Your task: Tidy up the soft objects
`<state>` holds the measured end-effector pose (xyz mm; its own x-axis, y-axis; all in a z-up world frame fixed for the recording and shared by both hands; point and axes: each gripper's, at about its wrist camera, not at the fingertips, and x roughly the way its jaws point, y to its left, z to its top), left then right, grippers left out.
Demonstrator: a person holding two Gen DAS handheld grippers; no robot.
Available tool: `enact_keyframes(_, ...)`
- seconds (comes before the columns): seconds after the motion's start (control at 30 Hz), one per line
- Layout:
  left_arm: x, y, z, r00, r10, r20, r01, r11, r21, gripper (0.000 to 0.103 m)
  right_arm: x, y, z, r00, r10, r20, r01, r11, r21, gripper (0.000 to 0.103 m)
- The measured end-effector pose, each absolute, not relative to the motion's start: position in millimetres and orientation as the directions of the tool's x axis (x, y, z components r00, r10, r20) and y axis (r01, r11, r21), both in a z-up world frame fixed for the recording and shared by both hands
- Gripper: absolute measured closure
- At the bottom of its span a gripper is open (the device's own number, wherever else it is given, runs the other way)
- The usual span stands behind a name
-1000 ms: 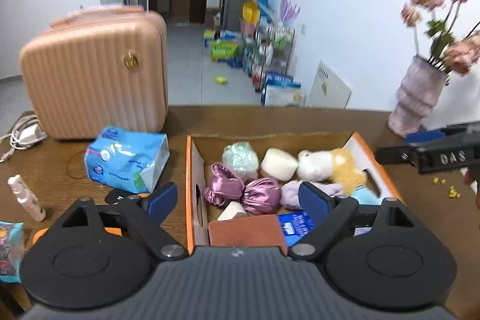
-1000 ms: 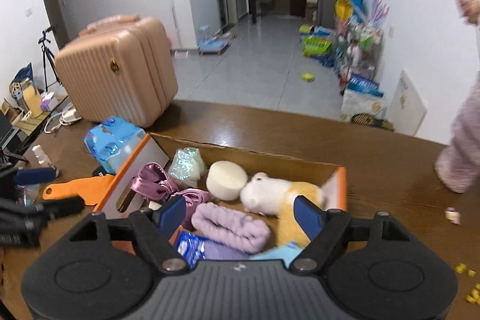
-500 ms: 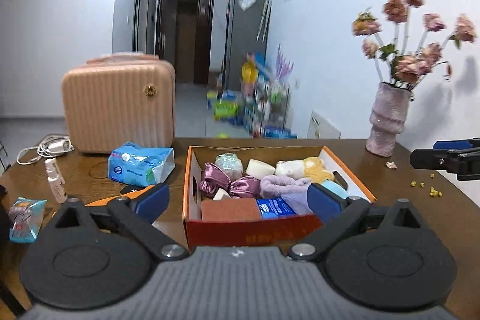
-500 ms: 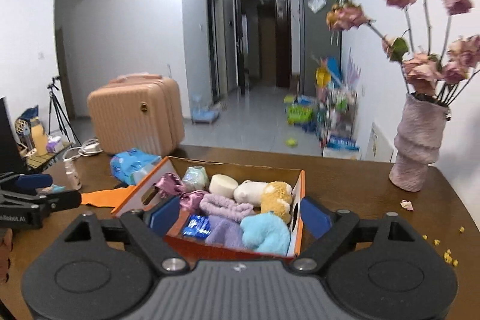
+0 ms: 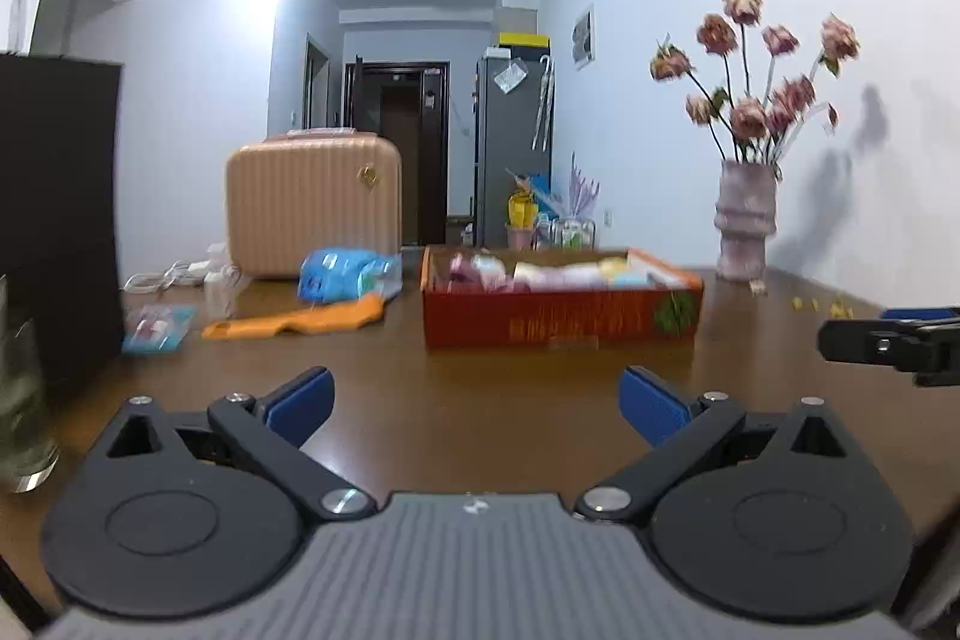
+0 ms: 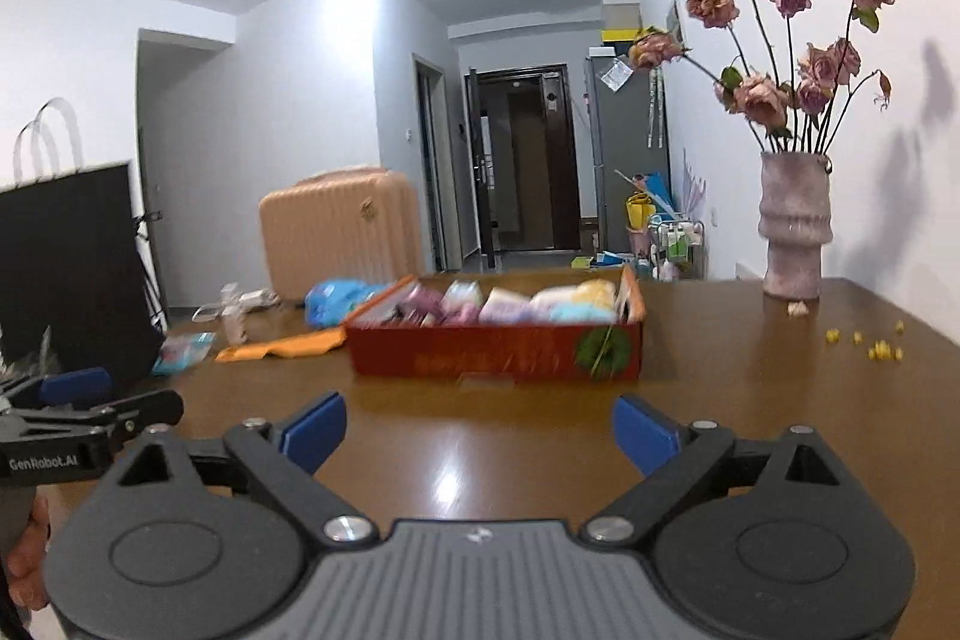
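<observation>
A red-orange cardboard box (image 5: 561,325) stands on the brown table, filled with several soft objects (image 5: 564,271) in pink, white, yellow and blue. It also shows in the right wrist view (image 6: 498,349). My left gripper (image 5: 477,403) is open and empty, low over the table, well in front of the box. My right gripper (image 6: 480,433) is open and empty, also well short of the box. Each gripper shows at the edge of the other's view: the right one (image 5: 894,343), the left one (image 6: 78,418).
A peach suitcase (image 5: 312,205), a blue tissue pack (image 5: 351,274), an orange flat tool (image 5: 294,322) and small packets lie left of the box. A vase of dried roses (image 6: 792,226) stands at the back right, with yellow crumbs (image 6: 870,346) near it. A black bag (image 6: 66,268) and a glass (image 5: 21,394) stand at left.
Both grippers have pulled back from over the box and dropped low, so the box is now seen from the side and farther away. Both stay open and empty.
</observation>
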<state>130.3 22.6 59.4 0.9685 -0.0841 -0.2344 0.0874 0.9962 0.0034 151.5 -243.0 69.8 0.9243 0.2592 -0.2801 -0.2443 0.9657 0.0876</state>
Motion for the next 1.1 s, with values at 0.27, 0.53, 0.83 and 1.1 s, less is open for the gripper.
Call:
enact_keyframes(0.27,33,36,10,0.959,-0.001,-0.285,-0.01,0.999,-0.035,0.0,62,-220,12,0.939,0.211,-0.271,-0.173,0.972,0.159,0.0)
enact_keyframes(0.53,23,17,16,0.971,-0.048,-0.234,0.05,0.999,0.005,0.0,25,-205,3,0.952,0.205,-0.229,-0.193,0.978,0.076,0.0)
enact_keyframes(0.83,26,23,15,0.969,-0.035,-0.244,0.034,0.999,-0.009,0.0,30,-205,5,0.946,0.233,-0.226,-0.217,0.972,0.092,0.0)
enact_keyframes(1.1,27,21,15,0.97,-0.037,-0.242,0.037,0.999,-0.005,0.0,31,-208,3,0.947,0.228,-0.227,-0.209,0.972,0.104,0.0)
